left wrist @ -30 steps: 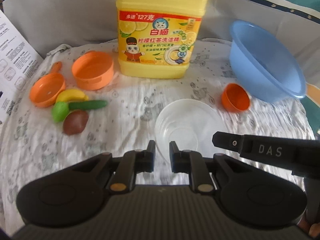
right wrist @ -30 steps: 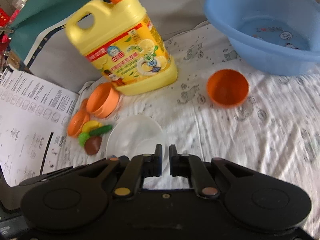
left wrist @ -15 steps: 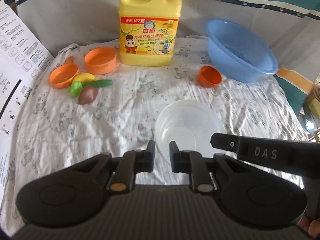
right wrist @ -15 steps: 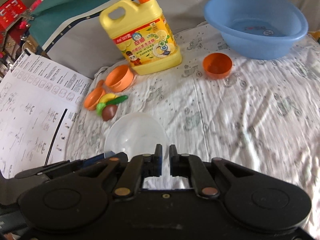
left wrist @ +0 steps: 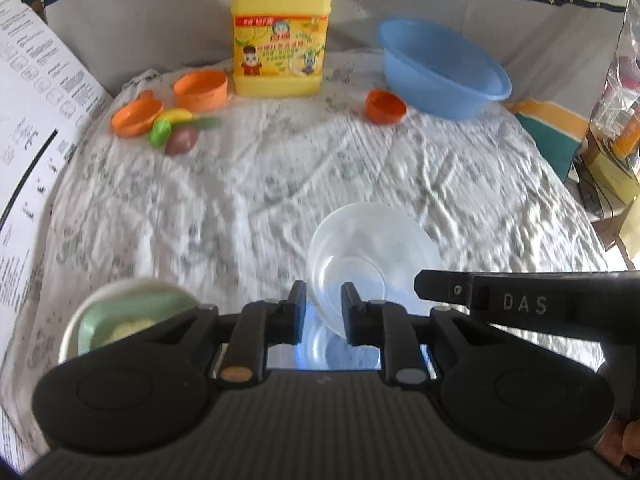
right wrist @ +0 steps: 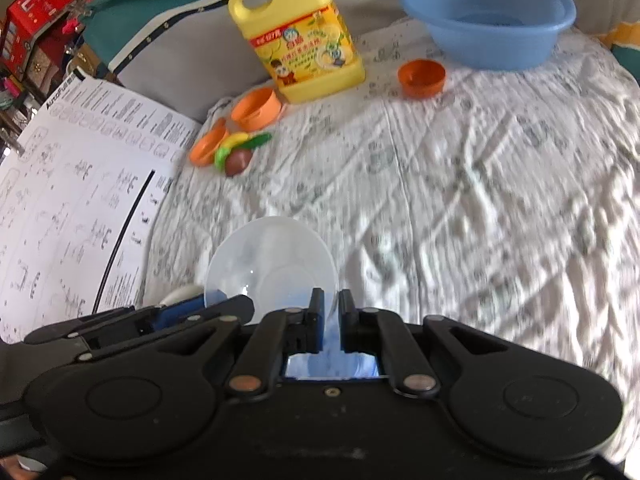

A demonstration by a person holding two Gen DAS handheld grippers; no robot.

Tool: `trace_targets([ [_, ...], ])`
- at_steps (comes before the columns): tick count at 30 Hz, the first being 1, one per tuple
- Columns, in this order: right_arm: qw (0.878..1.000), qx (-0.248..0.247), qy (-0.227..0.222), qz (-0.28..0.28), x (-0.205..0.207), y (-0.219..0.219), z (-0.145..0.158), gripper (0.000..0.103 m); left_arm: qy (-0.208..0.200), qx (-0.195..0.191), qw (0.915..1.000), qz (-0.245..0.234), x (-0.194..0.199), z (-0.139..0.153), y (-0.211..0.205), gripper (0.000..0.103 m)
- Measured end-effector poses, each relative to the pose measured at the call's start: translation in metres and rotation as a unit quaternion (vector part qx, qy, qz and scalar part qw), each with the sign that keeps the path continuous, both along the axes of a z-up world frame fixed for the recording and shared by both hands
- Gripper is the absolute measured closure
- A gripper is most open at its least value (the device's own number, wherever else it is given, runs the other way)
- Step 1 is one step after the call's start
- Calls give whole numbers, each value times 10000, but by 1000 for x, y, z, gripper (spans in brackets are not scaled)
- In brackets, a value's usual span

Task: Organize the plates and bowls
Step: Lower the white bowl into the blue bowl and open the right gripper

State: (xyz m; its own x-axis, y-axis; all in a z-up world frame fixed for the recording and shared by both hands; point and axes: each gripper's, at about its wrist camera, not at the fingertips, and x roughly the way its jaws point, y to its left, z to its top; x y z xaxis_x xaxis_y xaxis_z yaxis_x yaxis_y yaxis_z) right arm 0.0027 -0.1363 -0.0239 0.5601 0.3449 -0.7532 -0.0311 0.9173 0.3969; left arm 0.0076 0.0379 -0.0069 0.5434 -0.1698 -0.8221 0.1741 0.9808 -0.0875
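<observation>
Clear plastic bowl (left wrist: 370,264) sits tilted at the centre of the left wrist view, its near rim caught between the fingers of the left gripper (left wrist: 323,310), whose jaws are opening at this moment with the rim between them and the pads close against it. At four o'clock from the bowl the black arm of the right gripper (left wrist: 520,300) reaches in to the bowl's right edge. At eight o'clock, low on the left, lies a pale green dish (left wrist: 128,320), partly hidden behind the gripper body. Across the wrinkled white cloth (left wrist: 280,184), at twelve o'clock, stands a yellow detergent jug (left wrist: 280,40); at one o'clock a blue basin (left wrist: 444,68) with a small orange bowl (left wrist: 386,106) just beside it; at eleven o'clock two orange toy dishes (left wrist: 200,88) and a cluster of toy fruit (left wrist: 176,132). A printed paper sheet (left wrist: 32,120) fills the nine o'clock edge. In the right wrist view the same clear plastic bowl (right wrist: 272,264) stands just ahead of the right gripper (right wrist: 331,316), whose jaws are clenched on the bowl's near rim. At eight o'clock from the bowl the left gripper (right wrist: 160,316) comes in against its left edge. The jug (right wrist: 300,40) is at twelve o'clock, the blue basin (right wrist: 488,12) at two o'clock, the orange bowl (right wrist: 420,76) between them, and the paper sheet (right wrist: 80,200) at nine o'clock.
</observation>
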Motion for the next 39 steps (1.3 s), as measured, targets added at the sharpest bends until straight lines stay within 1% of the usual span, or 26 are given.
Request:
trace_targets([
  [4, 9999, -48, 104, 16, -10, 3, -8, 96, 175, -28, 9998, 7, -9, -12, 2, 86],
  [9, 9997, -100, 221, 26, -14, 5, -14, 95, 333, 7, 9994, -9, -12, -24, 2, 86],
  [18, 9990, -89, 434, 62, -11, 6, -23, 93, 480, 34, 9988, -15, -8, -34, 2, 84],
  [22, 9988, -67, 473, 85, -10, 6, -25, 92, 479, 10, 9989, -8, -7, -35, 3, 79],
  [23, 9988, -69, 471, 92, -10, 7, -25, 91, 461, -2, 9989, -10, -8, -34, 3, 75],
  [25, 9990, -109, 425, 65, -9, 6, -22, 88, 352, 80, 9993, 60, -9, -31, 4, 63],
  [26, 9991, -114, 398, 39, -9, 6, -20, 85, 291, 127, 9994, 106, -10, -29, 5, 60],
  [28, 9994, -84, 322, -45, -10, 1, -15, 78, 146, 163, 9995, 218, -12, -22, 10, 45],
  [29, 9995, -86, 295, -92, -11, -1, -12, 73, 86, 151, 9995, 281, -13, -19, 14, 41],
  [30, 9995, -113, 243, -146, -12, -3, -9, 63, 35, 135, 9993, 341, -14, -16, 17, 33],
  [31, 9994, -168, 202, -222, -12, -5, -7, 55, -25, 125, 9990, 430, -15, -13, 21, 24],
  [32, 9990, -247, 176, -316, -13, -7, -5, 38, -66, 127, 9984, 544, -15, -11, 26, 18],
  [33, 9986, -317, 140, -404, -13, -9, -3, 23, -86, 111, 9978, 647, -15, -8, 32, 6],
  [34, 9983, -351, 81, -464, -14, -12, -2, 17, -100, 67, 9974, 708, -15, -7, 37, 0],
  [35, 9983, -330, 42, -486, -15, -13, -1, 7, -106, 13, 9971, 753, -14, -6, 41, 0],
  [36, 9982, -301, 19, -509, -15, -15, 1, 4, -82, 3, 9969, 782, -14, -6, 44, 0],
  [38, 9981, -315, -10, -528, -16, -16, 3, 3, -39, 21, 9966, 823, -13, -6, 47, 0],
  [39, 9981, -341, -32, -521, -17, -16, 3, 0, -36, 28, 9965, 834, -14, -6, 47, 0],
])
